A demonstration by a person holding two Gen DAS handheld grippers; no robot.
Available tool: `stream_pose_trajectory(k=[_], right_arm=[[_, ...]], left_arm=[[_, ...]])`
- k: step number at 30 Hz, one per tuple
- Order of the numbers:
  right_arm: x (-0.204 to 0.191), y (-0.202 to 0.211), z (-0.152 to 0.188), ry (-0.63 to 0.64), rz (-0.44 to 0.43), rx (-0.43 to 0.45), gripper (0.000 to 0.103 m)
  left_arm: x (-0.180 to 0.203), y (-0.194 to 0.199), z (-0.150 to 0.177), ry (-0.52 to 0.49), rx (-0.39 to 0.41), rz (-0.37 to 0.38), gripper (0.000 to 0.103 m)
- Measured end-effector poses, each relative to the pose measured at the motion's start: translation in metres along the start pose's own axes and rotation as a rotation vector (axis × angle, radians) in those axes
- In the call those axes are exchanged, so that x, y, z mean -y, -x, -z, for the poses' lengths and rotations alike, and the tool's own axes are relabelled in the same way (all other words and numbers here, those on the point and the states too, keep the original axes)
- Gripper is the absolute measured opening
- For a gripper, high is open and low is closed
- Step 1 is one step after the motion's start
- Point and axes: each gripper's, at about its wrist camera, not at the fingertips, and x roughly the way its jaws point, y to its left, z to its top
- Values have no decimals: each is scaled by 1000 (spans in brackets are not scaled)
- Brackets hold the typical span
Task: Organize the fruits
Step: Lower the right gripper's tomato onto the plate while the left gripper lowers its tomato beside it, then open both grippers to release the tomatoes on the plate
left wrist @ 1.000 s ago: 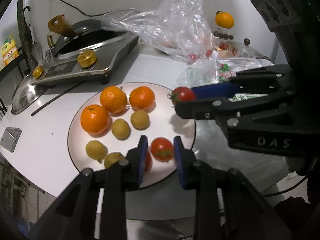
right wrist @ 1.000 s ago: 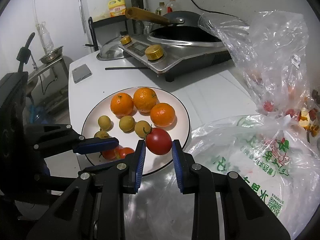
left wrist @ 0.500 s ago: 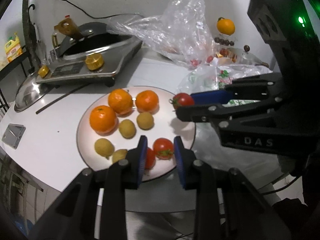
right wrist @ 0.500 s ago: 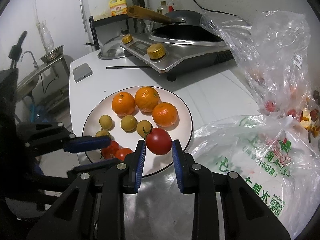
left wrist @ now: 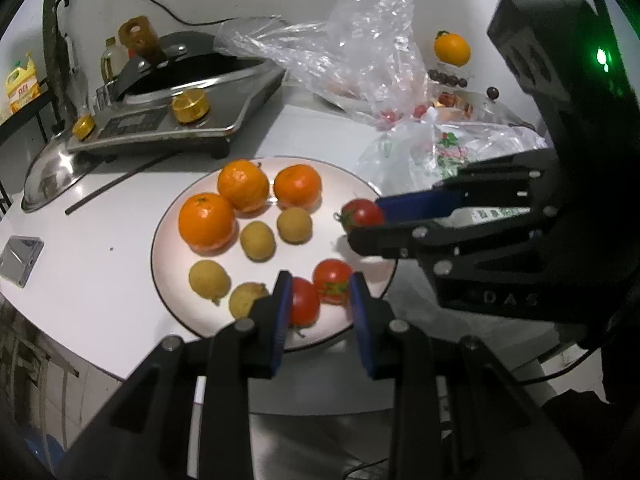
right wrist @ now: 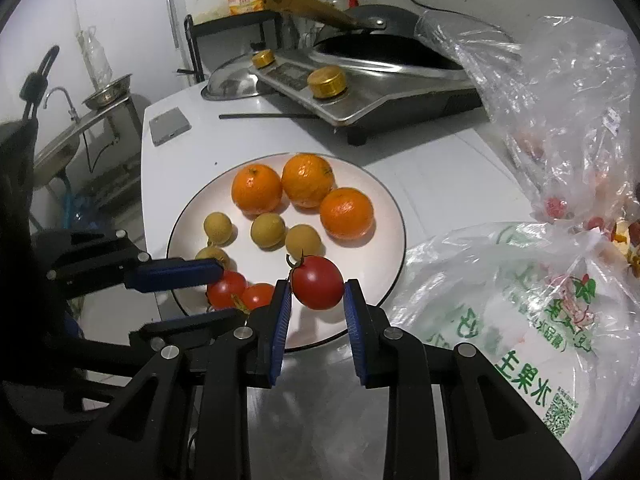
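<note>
A white plate point(left wrist: 172, 240) point(right wrist: 392, 216) holds three oranges point(left wrist: 206, 220) point(right wrist: 256, 188), several small yellow-brown fruits point(left wrist: 258, 240) point(right wrist: 268, 230) and two red tomatoes point(left wrist: 332, 280) point(right wrist: 226, 288). My right gripper point(right wrist: 318, 304) is shut on a third red tomato point(right wrist: 318, 282) and holds it just above the plate's near right part; it also shows in the left wrist view point(left wrist: 362, 214). My left gripper point(left wrist: 318, 306) is open and empty, its jaws on either side of the two tomatoes at the plate's near edge.
A steel induction cooker point(left wrist: 168, 120) point(right wrist: 360, 84) with a black wok stands behind the plate. Crumpled plastic bags point(left wrist: 360, 64) point(right wrist: 520, 280) with small red fruits lie to the right. A black chopstick point(left wrist: 116, 184), a pot lid point(left wrist: 48, 172) and a phone point(right wrist: 168, 125) lie on the white table.
My left gripper has drawn back from the plate, so the two tomatoes sit further ahead of its jaws. The right gripper has held nearly still with the tomato.
</note>
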Motion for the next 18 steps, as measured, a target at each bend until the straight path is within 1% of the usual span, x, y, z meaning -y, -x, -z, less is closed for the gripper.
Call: stream_pose_trajectory(k=[3,18], right_arm=[[-1,-5,2,8,1,-20,29],[-11,-12,2,54,26,-47,29]], left_arm=[[-2,1,1,6,-1,-5,31],[-3,2,2,14,1,-12,31]])
